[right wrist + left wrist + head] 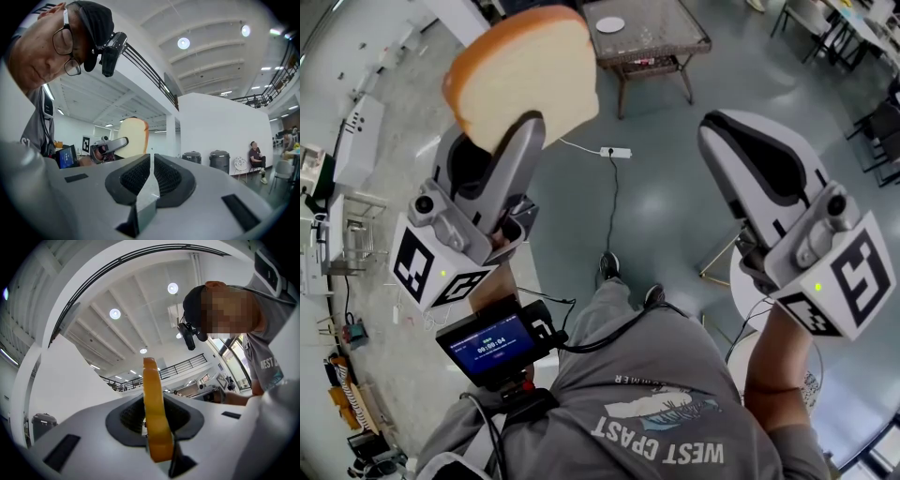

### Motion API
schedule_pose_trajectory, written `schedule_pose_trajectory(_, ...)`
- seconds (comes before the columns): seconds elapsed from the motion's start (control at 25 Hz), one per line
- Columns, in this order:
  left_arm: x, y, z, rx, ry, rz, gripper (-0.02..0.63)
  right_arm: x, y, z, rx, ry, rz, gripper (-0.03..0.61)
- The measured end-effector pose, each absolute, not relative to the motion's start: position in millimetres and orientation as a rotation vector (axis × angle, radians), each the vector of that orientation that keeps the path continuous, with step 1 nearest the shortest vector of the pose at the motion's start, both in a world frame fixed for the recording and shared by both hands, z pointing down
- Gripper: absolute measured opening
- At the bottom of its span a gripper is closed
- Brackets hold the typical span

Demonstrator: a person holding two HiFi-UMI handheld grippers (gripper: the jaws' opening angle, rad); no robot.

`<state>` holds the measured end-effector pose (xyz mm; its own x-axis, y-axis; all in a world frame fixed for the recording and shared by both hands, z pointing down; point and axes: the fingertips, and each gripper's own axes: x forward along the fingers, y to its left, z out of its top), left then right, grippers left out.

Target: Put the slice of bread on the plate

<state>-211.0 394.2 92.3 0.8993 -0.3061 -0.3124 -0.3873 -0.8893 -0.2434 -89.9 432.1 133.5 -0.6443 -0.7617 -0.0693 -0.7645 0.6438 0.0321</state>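
Observation:
A slice of bread (525, 70) with a tan crust and pale face is held edge-on, high in the air, with my left gripper (517, 131) shut on its lower part. In the left gripper view the bread (154, 413) stands upright between the dark pads. From the right gripper view the bread (133, 136) and the left gripper (110, 146) show to the left. My right gripper (717, 127) is raised at the right, its jaws shut with nothing between them (151, 171). A small white plate (610, 24) lies on a wicker table (661, 42) far ahead.
A power strip (616, 152) with its cable lies on the grey floor ahead of the person's feet. A screen device (492, 345) hangs at the person's waist. Chairs (877, 122) stand at the right. Two bins (206, 161) and a seated person (257, 157) are by the white wall.

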Motion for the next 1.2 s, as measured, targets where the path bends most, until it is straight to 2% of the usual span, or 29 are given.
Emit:
schedule_pose_trajectory(0.12, -209.5, 387.7, 91.0, -2.762, 0.500, 0.384, 0.097, -87.0, 425.1, 132.1, -1.320, 2.785, 0.092, 0.011)
schedule_pose_trajectory(0.32, -221.9, 316.3, 91.8, -2.777, 0.489, 0.386, 0.097, -97.3, 355.1, 132.2, -1.347, 2.775, 0.076, 0.011)
schedule_pose_trajectory(0.6, -229.1, 320.9, 89.7, -2.765, 0.446, 0.418, 0.097, -104.7, 362.7, 131.3, -1.388, 2.759, 0.106, 0.011)
schedule_pose_trajectory(1.2, -311.0, 217.0, 85.7, -2.788, 0.400, 0.461, 0.097, -184.2, 264.1, 124.9, -1.463, 2.745, 0.102, 0.011)
